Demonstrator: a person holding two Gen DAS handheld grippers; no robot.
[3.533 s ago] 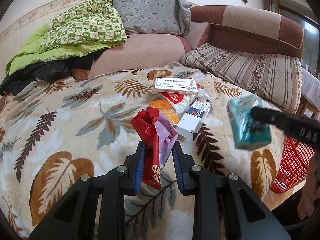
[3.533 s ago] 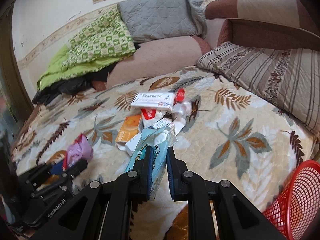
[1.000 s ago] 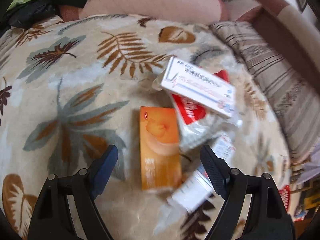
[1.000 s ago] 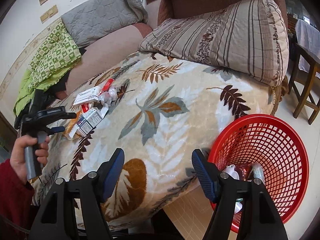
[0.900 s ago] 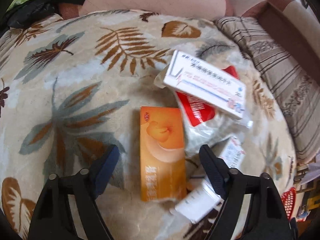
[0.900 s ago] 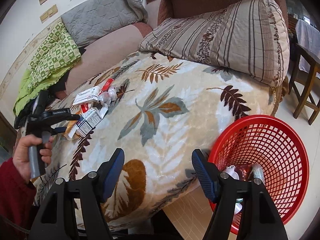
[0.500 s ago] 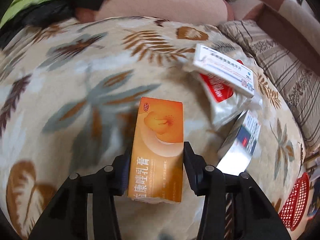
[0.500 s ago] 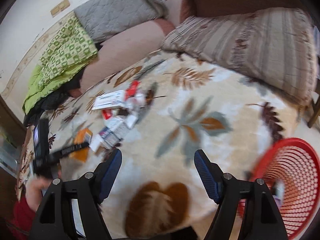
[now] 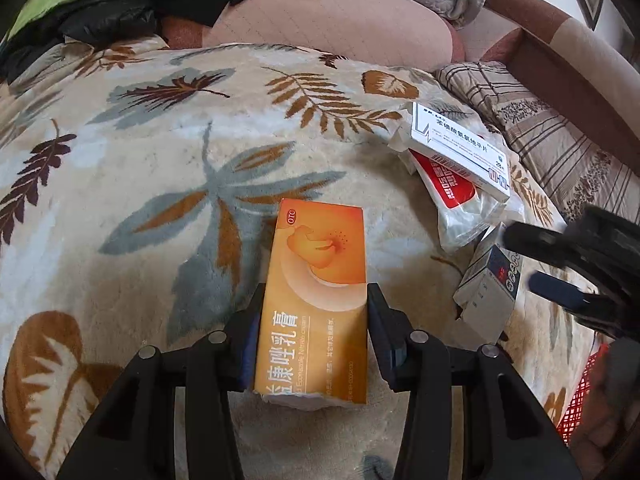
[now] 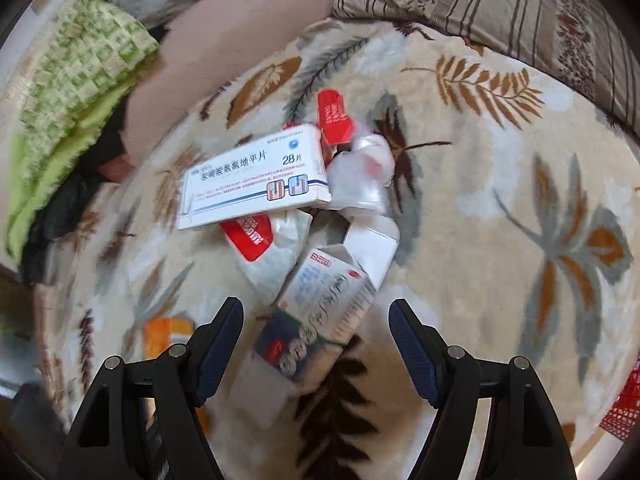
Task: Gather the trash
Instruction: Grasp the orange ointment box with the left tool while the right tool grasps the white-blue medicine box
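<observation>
your left gripper [image 9: 314,336] pinches the orange box [image 9: 318,280] by both long sides, low over the leaf-print blanket [image 9: 160,160]. your right gripper [image 10: 316,340] is spread wide, hovering over the grey-and-white carton [image 10: 320,308], beside the white medicine box [image 10: 256,176] and clear wrapper [image 10: 360,176].

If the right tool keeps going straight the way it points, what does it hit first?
Most likely the white and blue carton lying between the open right tool's fingers; depth is unclear.

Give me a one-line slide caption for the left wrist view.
Left gripper shut on orange cream box above the leaf-print blanket.
</observation>
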